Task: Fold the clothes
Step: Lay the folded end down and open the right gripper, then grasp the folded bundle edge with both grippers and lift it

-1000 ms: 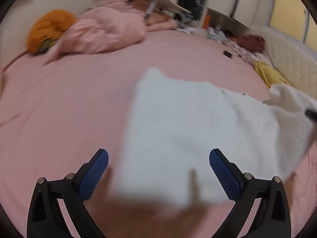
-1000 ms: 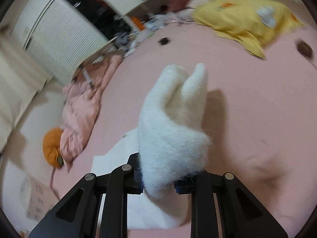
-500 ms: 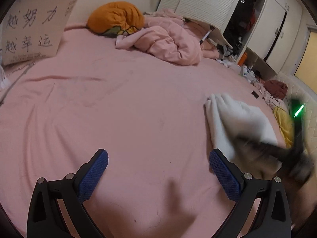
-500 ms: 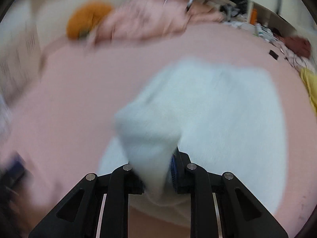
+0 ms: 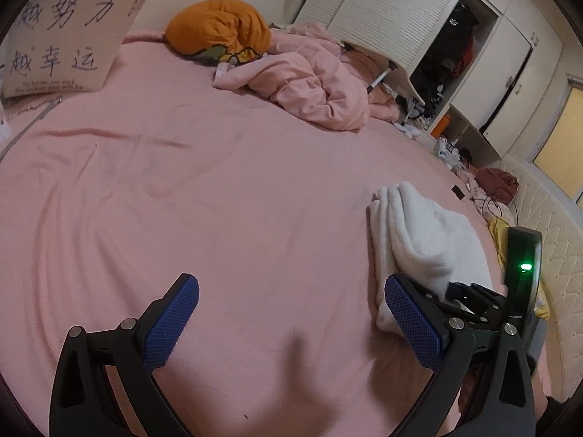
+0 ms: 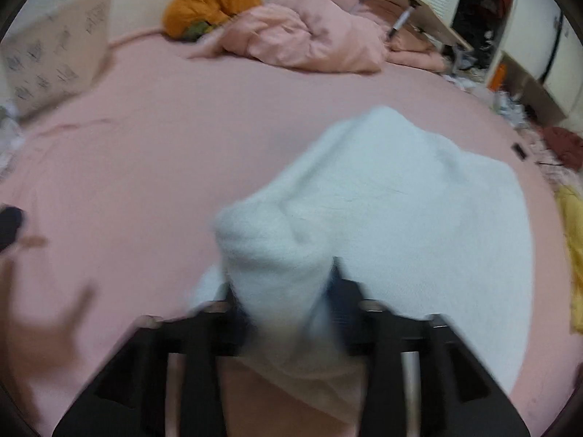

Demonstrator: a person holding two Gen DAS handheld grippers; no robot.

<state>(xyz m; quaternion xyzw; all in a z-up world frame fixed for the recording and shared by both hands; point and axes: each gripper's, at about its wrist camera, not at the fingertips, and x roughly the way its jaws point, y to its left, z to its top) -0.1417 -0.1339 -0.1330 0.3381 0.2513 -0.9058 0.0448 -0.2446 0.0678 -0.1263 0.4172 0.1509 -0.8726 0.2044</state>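
A fluffy white garment [image 5: 419, 233] lies folded on the pink bed sheet [image 5: 218, 200], to the right of my left gripper [image 5: 291, 313]. That gripper is open over bare sheet with nothing between its blue pads [image 5: 171, 324]. In the right wrist view the white garment [image 6: 419, 200] spreads ahead, and a bunched fold of it rises between the fingers of my right gripper [image 6: 284, 298]. Its jaws are opening and the fold still sits between them; this view is blurred. The right gripper's black body [image 5: 473, 298], with a green light, rests at the garment's near edge.
At the far side of the bed lie an orange pillow [image 5: 218, 29] and a crumpled pink duvet [image 5: 313, 83]. A lettered cardboard sign [image 5: 62, 36] leans at the left. A yellow cloth [image 6: 572, 255] and a padded headboard [image 5: 539, 218] are on the right, with wardrobes [image 5: 473, 54] behind.
My right gripper brought the held fold across and down onto the garment, and its jaws have spread apart. My left gripper swung left off the garment to bare sheet, then stayed put.
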